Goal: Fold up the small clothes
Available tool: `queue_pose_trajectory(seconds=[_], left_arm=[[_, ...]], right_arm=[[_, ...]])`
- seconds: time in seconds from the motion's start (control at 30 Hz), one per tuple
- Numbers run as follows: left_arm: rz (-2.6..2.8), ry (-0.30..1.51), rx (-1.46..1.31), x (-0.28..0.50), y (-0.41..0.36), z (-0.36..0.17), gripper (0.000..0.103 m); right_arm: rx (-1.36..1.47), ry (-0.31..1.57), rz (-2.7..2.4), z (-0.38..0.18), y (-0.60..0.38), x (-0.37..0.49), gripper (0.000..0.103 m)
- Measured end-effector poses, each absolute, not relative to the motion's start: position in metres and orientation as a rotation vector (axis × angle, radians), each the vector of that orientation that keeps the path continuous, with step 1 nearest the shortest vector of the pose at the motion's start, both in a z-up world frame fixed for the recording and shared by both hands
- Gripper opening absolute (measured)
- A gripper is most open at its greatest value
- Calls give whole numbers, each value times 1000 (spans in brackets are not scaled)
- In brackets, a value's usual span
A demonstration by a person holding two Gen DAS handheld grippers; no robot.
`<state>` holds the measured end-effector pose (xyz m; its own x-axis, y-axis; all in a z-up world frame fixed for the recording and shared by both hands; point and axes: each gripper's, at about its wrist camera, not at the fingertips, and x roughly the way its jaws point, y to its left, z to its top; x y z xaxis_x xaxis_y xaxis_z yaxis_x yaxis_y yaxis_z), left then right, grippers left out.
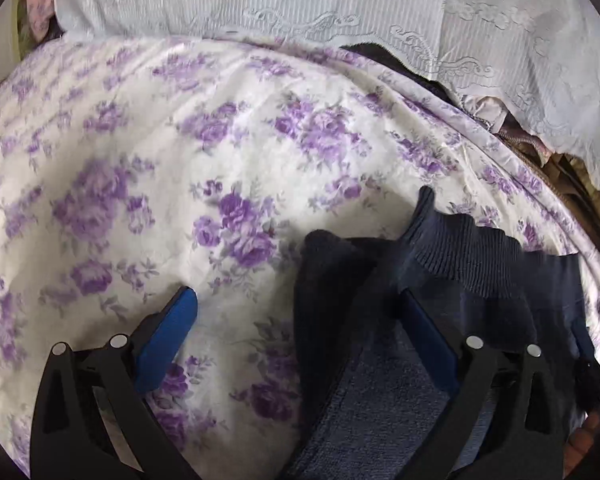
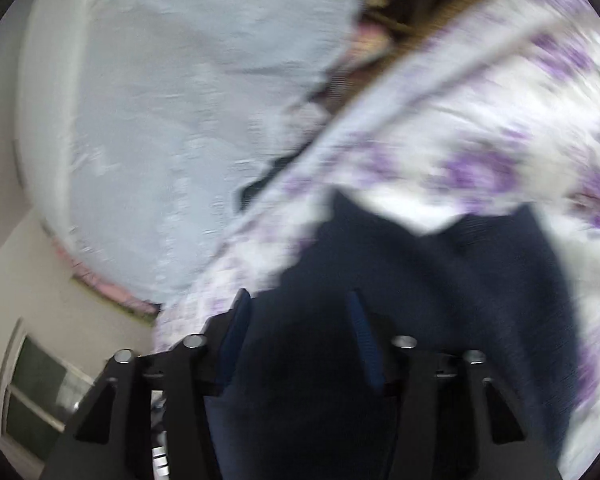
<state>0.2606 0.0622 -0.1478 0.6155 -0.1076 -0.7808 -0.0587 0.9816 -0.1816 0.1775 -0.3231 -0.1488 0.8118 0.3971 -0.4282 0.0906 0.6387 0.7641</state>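
Observation:
A small dark navy garment (image 1: 384,288) with a ribbed cuff (image 1: 468,252) lies on the purple-flowered bed sheet (image 1: 140,160). My left gripper (image 1: 296,300) is open. Its left finger is over bare sheet and its right finger sits under or against the garment's folds, partly hidden. In the blurred right wrist view the same navy garment (image 2: 440,264) fills the space between the blue pads (image 2: 360,332) of my right gripper (image 2: 298,304). Its jaws stand apart around the cloth, and I cannot tell if they pinch it.
A pale blue lace cloth (image 1: 300,0) hangs along the far edge of the bed and also shows in the right wrist view (image 2: 160,100). Brown and pink items (image 1: 532,148) lie under it at the right. A wall and window (image 2: 40,392) show low left.

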Motion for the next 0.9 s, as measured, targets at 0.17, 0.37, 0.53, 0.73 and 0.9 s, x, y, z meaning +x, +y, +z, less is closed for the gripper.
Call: queue_pose_trajectory(seconds=[0.17, 0.37, 0.53, 0.73, 0.9], left_arm=[[-11, 836, -151, 245, 53, -130, 98], [-193, 748, -210, 226, 37, -105, 98], [-178, 891, -105, 242, 15, -139, 98], [-138, 920, -173, 239, 29, -139, 98], [-230, 878, -179, 219, 15, -121, 98]], right_arm=[[920, 570, 161, -145, -337, 165, 40], [816, 525, 235, -121, -314, 158, 48], [825, 617, 201, -139, -315, 163, 47], [772, 598, 202, -132, -306, 153, 49], [672, 610, 356, -116, -263, 146, 49]])
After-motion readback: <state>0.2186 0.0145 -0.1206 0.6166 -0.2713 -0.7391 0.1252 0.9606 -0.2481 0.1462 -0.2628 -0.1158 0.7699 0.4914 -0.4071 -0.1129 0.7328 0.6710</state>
